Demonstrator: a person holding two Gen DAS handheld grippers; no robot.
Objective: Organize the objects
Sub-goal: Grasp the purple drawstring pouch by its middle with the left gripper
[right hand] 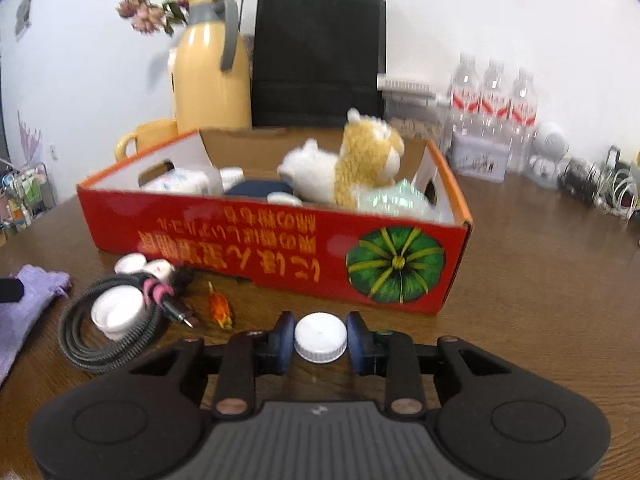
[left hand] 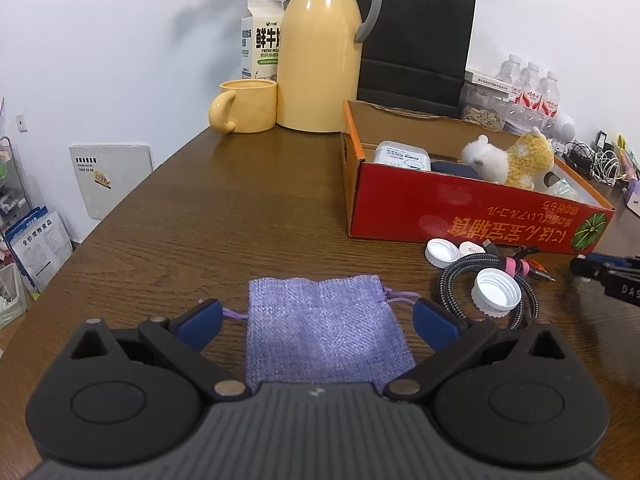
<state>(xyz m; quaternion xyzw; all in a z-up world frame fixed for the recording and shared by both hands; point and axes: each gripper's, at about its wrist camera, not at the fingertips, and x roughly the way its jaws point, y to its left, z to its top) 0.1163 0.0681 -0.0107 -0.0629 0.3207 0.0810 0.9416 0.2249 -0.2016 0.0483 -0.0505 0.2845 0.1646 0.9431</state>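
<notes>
Right, my right gripper (right hand: 320, 339) sits low over the wooden table (right hand: 540, 280), and a white bottle cap (right hand: 320, 338) lies top side up squarely between its two blue pads (right hand: 283, 342). Both pads look to be touching the cap's ribbed edge, one on each side, so I read the jaws as narrowed down onto it. The cap rests on the table just in front of the long red box (right hand: 280, 252), near the end with the green pumpkin picture.

My left gripper (left hand: 318, 318) has its jaws spread wide. A purple drawstring pouch (left hand: 324, 328) lies flat on the table between the pads (left hand: 200, 322), its near end running back under the gripper body. Neither pad presses the cloth; the pouch's purple strings (left hand: 234, 314) stick out on both sides toward the pads, and I cannot tell whether they touch.

To the right of the pouch lies a coiled braided cable (left hand: 472, 276) with an upturned white cap (left hand: 496, 293) resting on it, and two more white caps (left hand: 442, 253) lie just beyond, close to the box wall. A small orange object (right hand: 219, 307) lies near the cable's plug.

Inside the box I see a yellow and white plush toy (right hand: 352, 172), a white packet (left hand: 402, 156) and something dark blue (right hand: 258, 190).
</notes>
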